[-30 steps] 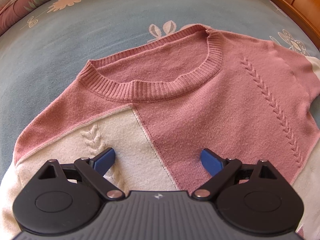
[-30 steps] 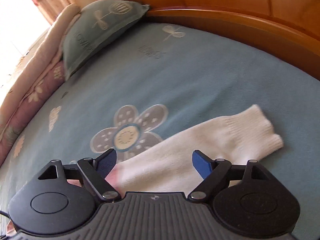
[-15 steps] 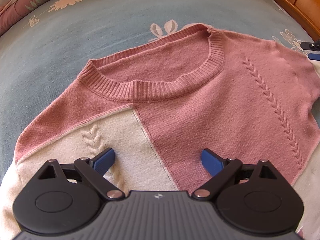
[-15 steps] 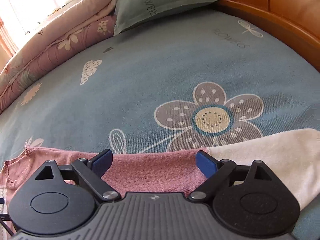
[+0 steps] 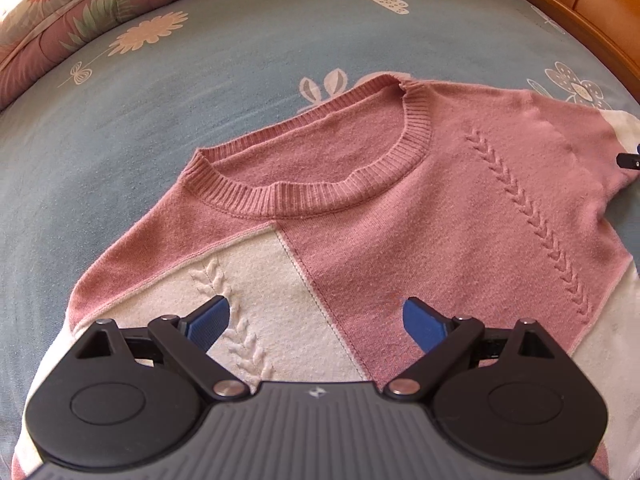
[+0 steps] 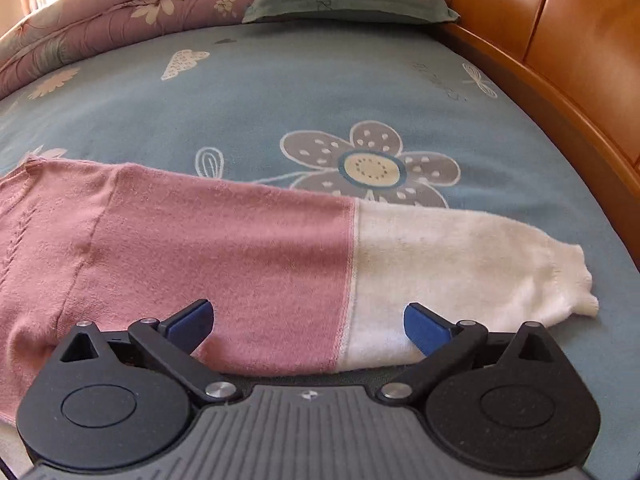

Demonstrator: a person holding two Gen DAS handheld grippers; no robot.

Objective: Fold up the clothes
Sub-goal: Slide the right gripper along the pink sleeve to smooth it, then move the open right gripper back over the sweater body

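My left gripper (image 5: pixel 316 322) has hardly moved in the last second; it hangs with jaws apart over the chest of the sweater (image 5: pixel 400 208), which lies face up and spread flat on the blue bedsheet (image 5: pixel 200 80), collar (image 5: pixel 320 192) away from me; nothing is held in it. The change is all on the right: a second ago that camera looked at the white cuff alone, then swung across the sheet; now my right gripper (image 6: pixel 308 322) sits low at the near edge of the outstretched sleeve (image 6: pixel 260 248), jaws apart on either side of the pink-to-white seam, empty. I judge this lines the right side up to grip the sleeve and fold it inward across the body; the cuff (image 6: pixel 568 280) lies flat and well clear of the wooden bed frame (image 6: pixel 560 60).
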